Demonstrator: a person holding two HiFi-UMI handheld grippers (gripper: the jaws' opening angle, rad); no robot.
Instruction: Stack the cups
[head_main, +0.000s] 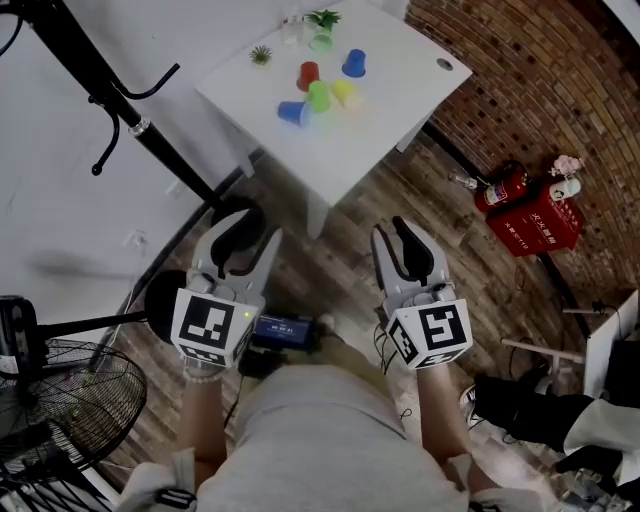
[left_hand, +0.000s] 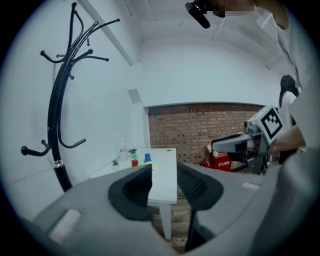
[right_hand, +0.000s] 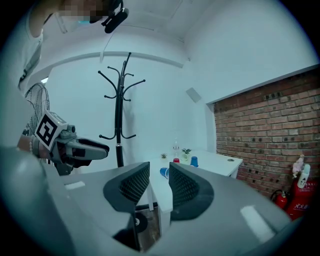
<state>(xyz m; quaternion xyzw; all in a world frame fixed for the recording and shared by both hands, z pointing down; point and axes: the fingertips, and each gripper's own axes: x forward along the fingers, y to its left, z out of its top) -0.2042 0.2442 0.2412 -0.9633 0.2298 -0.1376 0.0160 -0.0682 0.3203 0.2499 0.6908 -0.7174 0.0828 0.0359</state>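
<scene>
Coloured plastic cups (head_main: 319, 96) sit loose and unstacked on the white table (head_main: 380, 130), one blue cup (head_main: 293, 113) tipped on its side, so the stacking looks not yet begun. The left gripper (head_main: 245, 230) and right gripper (head_main: 408, 242) hang well short of the table, jaws apart and empty. Around them are a wood-plank floor (head_main: 340, 265), a brick wall (head_main: 520, 80) and a black coat stand (head_main: 110, 90).

Smooth matt white table (head_main: 370, 140), coloured plastic cups (head_main: 318, 96), rough red brick wall (head_main: 540, 70), worn wood-plank floor (head_main: 340, 270)
</scene>
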